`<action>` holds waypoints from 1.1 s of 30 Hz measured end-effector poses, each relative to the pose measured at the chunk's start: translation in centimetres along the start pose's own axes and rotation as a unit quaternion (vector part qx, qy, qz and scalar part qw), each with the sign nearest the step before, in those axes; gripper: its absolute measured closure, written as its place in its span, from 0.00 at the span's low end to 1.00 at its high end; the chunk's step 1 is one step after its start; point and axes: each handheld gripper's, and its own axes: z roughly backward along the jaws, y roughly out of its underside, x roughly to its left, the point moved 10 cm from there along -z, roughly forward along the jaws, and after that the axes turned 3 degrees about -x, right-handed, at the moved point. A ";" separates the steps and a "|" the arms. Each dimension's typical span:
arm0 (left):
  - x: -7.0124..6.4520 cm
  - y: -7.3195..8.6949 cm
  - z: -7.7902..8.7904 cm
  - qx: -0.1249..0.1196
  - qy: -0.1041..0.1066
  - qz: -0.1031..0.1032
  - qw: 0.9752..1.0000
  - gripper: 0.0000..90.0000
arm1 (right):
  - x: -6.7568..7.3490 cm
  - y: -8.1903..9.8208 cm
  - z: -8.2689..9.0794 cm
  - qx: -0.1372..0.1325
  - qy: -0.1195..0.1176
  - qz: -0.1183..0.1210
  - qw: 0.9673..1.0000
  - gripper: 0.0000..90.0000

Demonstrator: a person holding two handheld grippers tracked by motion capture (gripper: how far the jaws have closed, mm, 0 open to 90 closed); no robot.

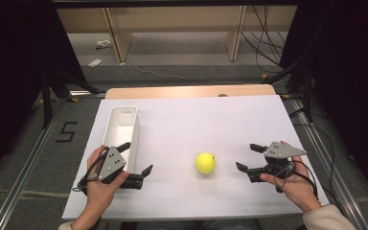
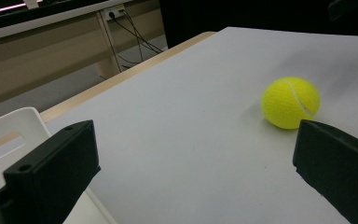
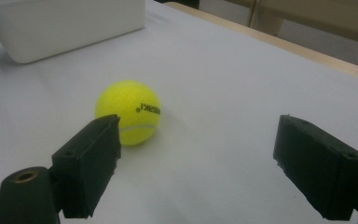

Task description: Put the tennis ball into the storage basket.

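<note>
A yellow tennis ball [image 1: 205,163] lies on the white table sheet, in front of centre. My left gripper [image 1: 135,158] is open and empty, held beside the near end of a white rectangular bin [image 1: 122,128], with the ball well to its right. My right gripper [image 1: 249,157] is open and empty too, a short way right of the ball and pointing at it. In the left gripper view the ball [image 2: 290,101] sits ahead near the right jaw. In the right gripper view the ball [image 3: 128,111] rests just beyond the left jaw, touching neither jaw.
The bin looks empty and its corner [image 2: 9,135] shows behind my left jaw; its side [image 3: 65,23] stands beyond the ball. The table's wooden far edge [image 1: 189,91] borders the sheet. Bare sheet [image 1: 211,120] spreads between bin and ball.
</note>
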 end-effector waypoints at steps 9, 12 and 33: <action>-0.2 -0.1 -0.2 -0.001 0.005 -0.003 1.000 0.00 | 0.4 0.2 0.1 0.005 -0.006 0.001 1.000 0.17; -0.2 -0.1 -0.2 0.000 0.005 -0.004 1.000 0.00 | 0.6 0.1 -0.1 0.005 -0.008 0.005 1.000 0.17; -0.1 -0.1 -0.2 0.000 0.002 -0.005 1.000 0.00 | 1.1 -0.6 -1.7 0.002 -0.010 0.011 1.000 0.18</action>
